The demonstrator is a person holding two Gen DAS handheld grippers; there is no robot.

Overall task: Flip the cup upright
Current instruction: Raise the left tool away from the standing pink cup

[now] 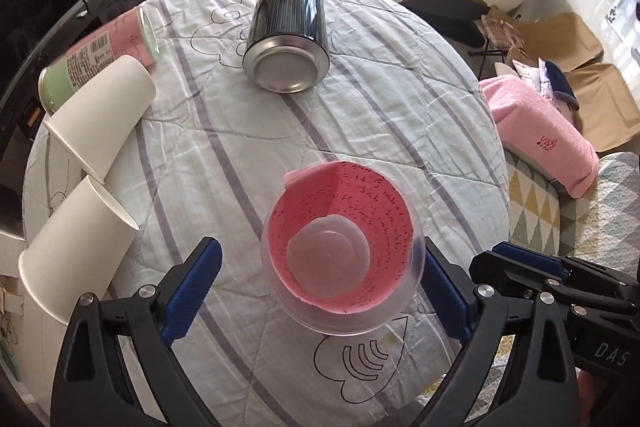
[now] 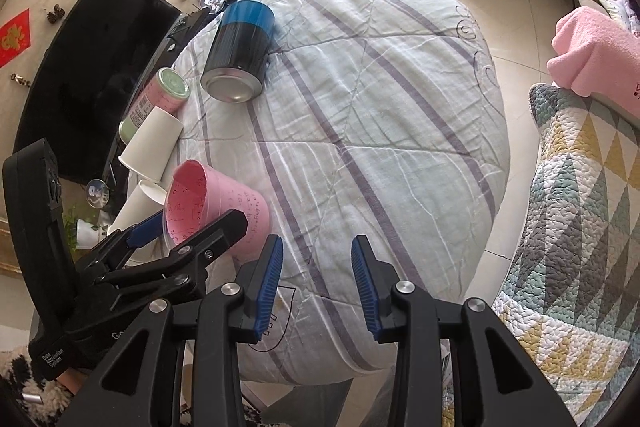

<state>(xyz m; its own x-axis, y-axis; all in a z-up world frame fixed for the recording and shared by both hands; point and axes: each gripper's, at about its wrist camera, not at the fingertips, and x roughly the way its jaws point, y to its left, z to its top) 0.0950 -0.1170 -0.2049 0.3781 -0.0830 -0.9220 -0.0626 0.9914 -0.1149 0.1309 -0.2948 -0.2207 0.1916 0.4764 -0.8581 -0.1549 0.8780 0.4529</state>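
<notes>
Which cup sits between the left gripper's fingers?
The pink-lined clear cup, between the left gripper fingers. The two white paper cups lie apart, at the table's edge.

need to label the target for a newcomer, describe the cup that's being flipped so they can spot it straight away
On the round table with the striped quilted cover, look at the near edge, between the fingers of the left gripper. There sits a clear plastic cup lined with pink paper covered in handwriting. The two paper cups to its left are plain white, and the blue-and-black can behind it is metal.
</notes>
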